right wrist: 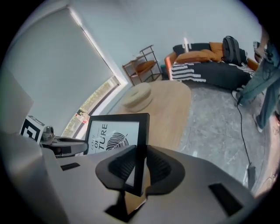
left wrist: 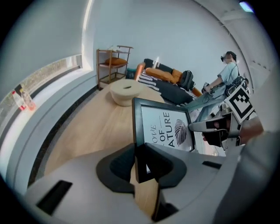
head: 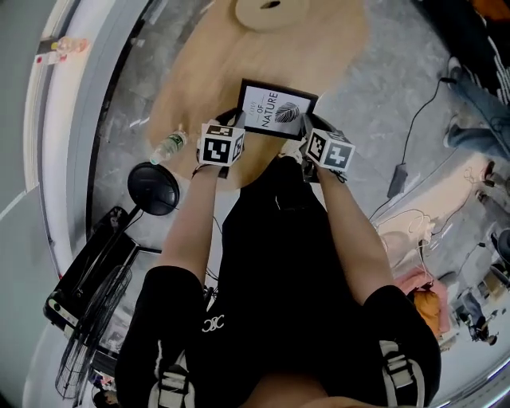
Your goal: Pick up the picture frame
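The wooden counter (head: 319, 56) lies below me. The picture frame (head: 276, 109) hangs over its near end, apparently clear of the wood, upright between my claws. My left claw (left wrist: 142, 165) pinches its left edge and my right claw (right wrist: 139, 168) its right edge, both closed narrowly on it.

Wooden table (head: 199, 80) bears a round beige dish (head: 275, 12), perhaps lidded.

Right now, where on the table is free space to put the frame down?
Bare wood: between the round wooden dish and the picture frame, also the table's left side. Crowded near edge: bottle, left hand-held gripper, right hand-held gripper.
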`<state>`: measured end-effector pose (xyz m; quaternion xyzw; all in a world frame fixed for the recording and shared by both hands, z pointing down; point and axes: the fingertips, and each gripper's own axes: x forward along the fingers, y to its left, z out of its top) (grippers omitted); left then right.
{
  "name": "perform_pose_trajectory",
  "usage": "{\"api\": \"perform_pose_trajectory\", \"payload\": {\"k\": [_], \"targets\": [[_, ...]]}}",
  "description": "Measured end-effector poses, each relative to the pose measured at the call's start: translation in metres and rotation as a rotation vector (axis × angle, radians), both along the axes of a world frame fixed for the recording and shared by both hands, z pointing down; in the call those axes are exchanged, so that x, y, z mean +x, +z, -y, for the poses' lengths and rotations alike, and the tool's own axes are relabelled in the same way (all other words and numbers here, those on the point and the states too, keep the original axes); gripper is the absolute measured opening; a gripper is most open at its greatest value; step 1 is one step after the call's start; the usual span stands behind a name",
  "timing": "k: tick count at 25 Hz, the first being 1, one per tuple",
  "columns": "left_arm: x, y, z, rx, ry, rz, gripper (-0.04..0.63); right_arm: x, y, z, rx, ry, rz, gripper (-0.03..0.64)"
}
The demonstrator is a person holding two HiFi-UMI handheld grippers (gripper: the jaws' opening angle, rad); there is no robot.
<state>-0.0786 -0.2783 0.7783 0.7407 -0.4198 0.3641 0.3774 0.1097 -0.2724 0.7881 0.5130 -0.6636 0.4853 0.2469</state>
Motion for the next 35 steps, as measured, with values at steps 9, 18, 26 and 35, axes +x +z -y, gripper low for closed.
{"api": "perform_pose_trajectory", "payload": {"k": [9, 18, 26, 35], "targets": [[-0.039, -0.200, 0.018, 0.359, -0.171, 0.036, 0.087, -0.043, -0.205, 0.053, 0.417, -0.203, 0.019, 0.087], [-0.067, -0.405, 0.025, 0.746, -0.283, 0.077, 0.087, -0.076, -0.415, 0.079, 0.821, -0.319, 0.002, 0.089], [-0.097, -0.536, -0.020, 0.972, -0.336, 0.131, 0.091, -0.113, -0.554, 0.052, 1.075, -0.385, 0.061, 0.087], [-0.105, -0.589, -0.047, 1.062, -0.356, 0.144, 0.094, -0.124, -0.615, 0.031, 1.181, -0.399, 0.094, 0.086]]}}
